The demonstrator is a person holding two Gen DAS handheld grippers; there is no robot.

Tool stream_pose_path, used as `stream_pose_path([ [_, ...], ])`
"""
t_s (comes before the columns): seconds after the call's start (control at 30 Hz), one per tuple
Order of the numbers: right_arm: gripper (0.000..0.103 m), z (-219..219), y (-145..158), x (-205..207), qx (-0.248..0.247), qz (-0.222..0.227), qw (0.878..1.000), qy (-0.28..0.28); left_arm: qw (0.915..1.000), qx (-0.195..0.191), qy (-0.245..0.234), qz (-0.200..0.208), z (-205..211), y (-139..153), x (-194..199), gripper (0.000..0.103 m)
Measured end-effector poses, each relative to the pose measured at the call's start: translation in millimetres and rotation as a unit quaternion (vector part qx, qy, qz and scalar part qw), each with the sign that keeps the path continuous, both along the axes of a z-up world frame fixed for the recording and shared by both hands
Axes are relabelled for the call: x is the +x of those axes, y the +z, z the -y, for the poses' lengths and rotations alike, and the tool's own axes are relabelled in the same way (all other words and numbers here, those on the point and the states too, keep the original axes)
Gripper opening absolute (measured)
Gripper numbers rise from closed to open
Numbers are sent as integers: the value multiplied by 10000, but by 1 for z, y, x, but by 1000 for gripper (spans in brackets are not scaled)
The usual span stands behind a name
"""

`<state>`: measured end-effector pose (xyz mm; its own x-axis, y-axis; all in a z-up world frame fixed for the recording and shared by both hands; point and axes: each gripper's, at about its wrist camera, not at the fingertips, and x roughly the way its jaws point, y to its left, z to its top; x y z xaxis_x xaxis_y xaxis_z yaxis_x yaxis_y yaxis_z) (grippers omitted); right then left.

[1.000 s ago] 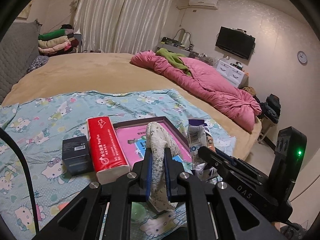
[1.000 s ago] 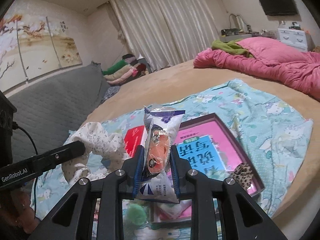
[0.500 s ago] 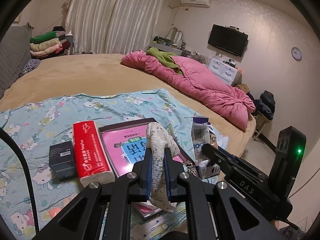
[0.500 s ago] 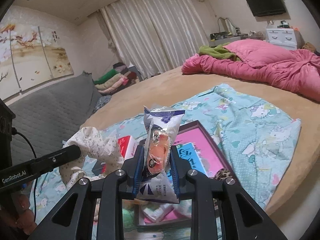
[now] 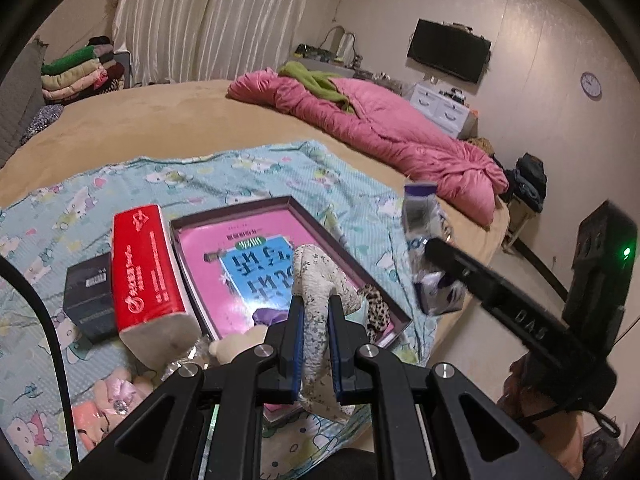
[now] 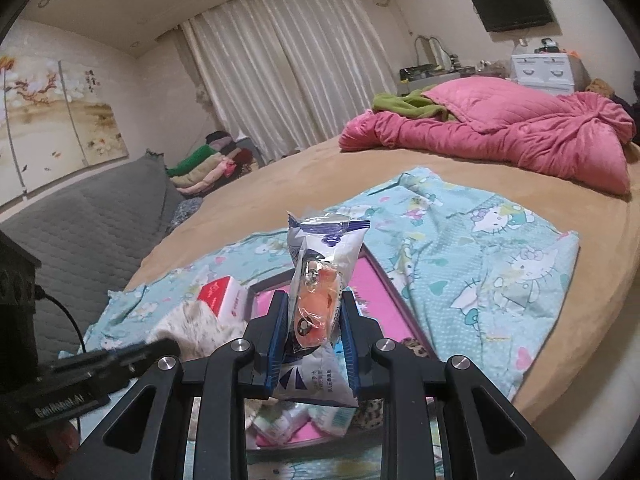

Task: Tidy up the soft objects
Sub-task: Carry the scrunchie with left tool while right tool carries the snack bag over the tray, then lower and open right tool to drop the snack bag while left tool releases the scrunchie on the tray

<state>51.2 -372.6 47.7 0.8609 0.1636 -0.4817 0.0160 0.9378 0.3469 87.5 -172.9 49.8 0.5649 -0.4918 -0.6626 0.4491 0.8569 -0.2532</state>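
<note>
My left gripper (image 5: 316,308) is shut on a white floral cloth (image 5: 320,280) and holds it above the near edge of a shallow dark-rimmed tray (image 5: 236,208) with a pink book inside. My right gripper (image 6: 314,306) is shut on a white and blue snack packet (image 6: 326,248) with an orange item inside, held above the same tray (image 6: 396,288). The packet also shows at the right in the left wrist view (image 5: 424,220). The cloth shows at the lower left in the right wrist view (image 6: 192,320). A leopard-print piece (image 5: 374,300) lies in the tray's near corner.
A red tissue pack (image 5: 146,264) and a black box (image 5: 90,292) lie left of the tray on a Hello Kitty blanket (image 5: 280,168). Small plush toys (image 5: 112,396) lie near the front edge. A pink quilt (image 5: 380,124) lies far right on the bed.
Both grippers have drawn back and up from the bed, still holding the cloth and the packet. The tray and tissue pack now sit further ahead in view.
</note>
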Motion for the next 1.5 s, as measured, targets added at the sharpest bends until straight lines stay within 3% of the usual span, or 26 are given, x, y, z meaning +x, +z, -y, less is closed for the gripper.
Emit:
stream_pose_path([
  [0.5,26,19,-14,0,-103,-154,9994,-304,9985,380,-106,-367,20,-50,12,11],
  [1.03,26,24,-44,13,-387,-562,9970,-354,9968,685,96,-411,29,-81,36,11],
  [1.5,26,21,-67,24,-666,-857,9937,-272,9968,628,303,-398,23,-90,58,11],
])
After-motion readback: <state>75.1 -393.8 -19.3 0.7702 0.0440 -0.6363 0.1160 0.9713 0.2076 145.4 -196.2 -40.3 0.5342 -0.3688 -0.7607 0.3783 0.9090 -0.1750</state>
